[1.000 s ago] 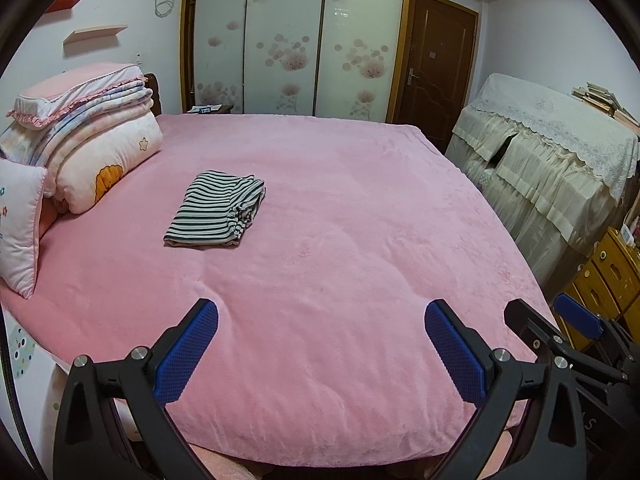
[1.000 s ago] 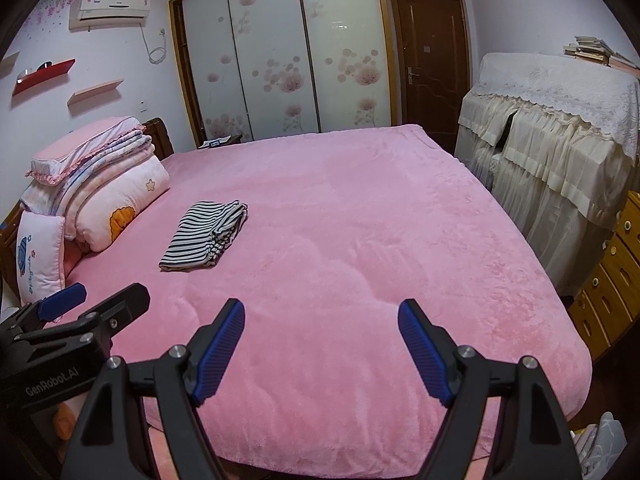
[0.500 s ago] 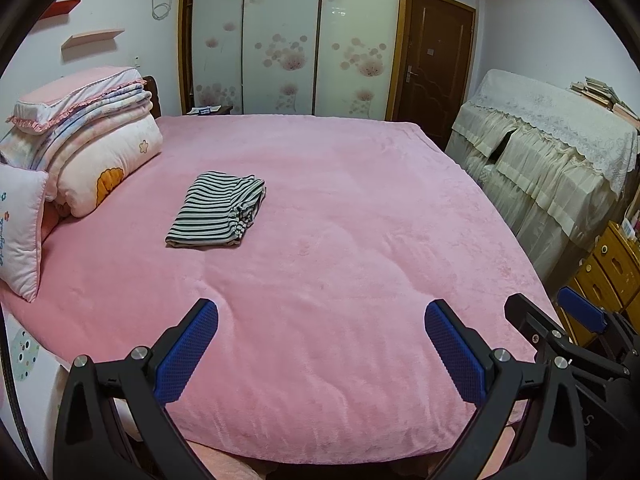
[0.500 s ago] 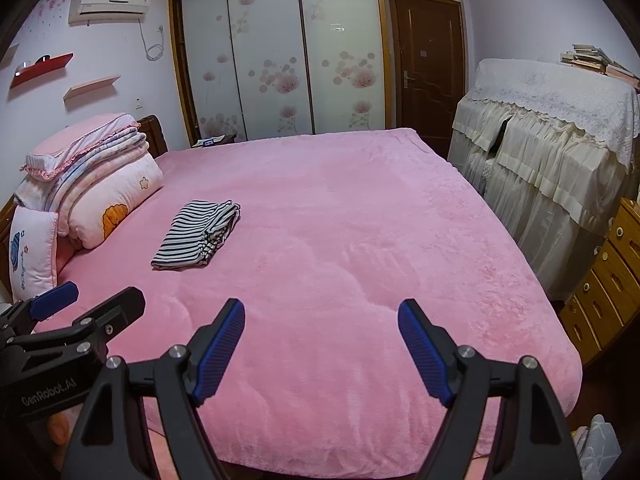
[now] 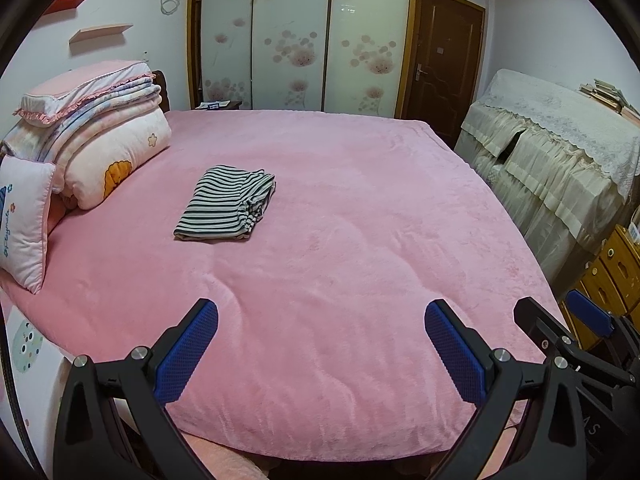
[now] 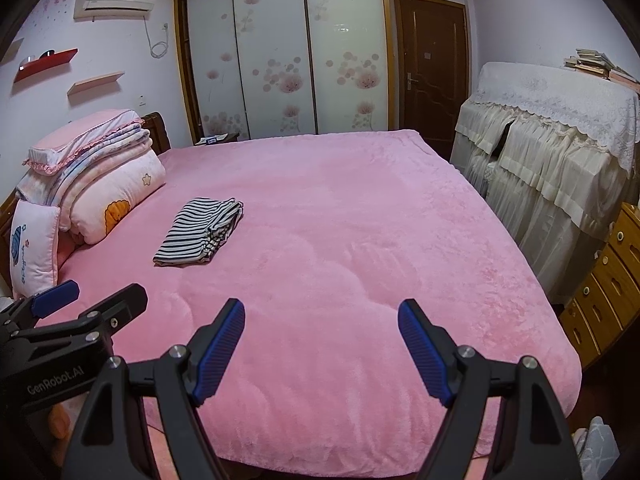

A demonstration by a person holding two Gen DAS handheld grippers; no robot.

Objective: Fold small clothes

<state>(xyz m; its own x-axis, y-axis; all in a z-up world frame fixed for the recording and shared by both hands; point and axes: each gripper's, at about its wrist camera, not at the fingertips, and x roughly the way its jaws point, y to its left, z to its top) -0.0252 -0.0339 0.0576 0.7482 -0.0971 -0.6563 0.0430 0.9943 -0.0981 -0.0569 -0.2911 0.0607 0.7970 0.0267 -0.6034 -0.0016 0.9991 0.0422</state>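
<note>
A black-and-white striped garment [image 5: 228, 204] [image 6: 200, 232] lies folded into a neat rectangle on the pink bed [image 5: 340, 272] [image 6: 340, 240], left of the middle. My left gripper [image 5: 320, 312] hovers over the bed's near edge, open, with nothing between its blue pads. My right gripper [image 6: 322, 312] hangs beside it at the near edge, also open and empty. Both grippers are well short of the garment. The right gripper [image 5: 560, 320] shows at the right edge of the left wrist view, and the left gripper [image 6: 96, 296] at the left edge of the right wrist view.
Stacked pillows and quilts [image 5: 100, 140] [image 6: 92, 176] sit at the bed's left end. A lace-draped piece of furniture [image 5: 560, 160] [image 6: 552, 168] and a wooden drawer chest [image 6: 608, 280] stand to the right. Wardrobe doors [image 5: 300, 36] and a brown door [image 6: 432, 68] line the far wall.
</note>
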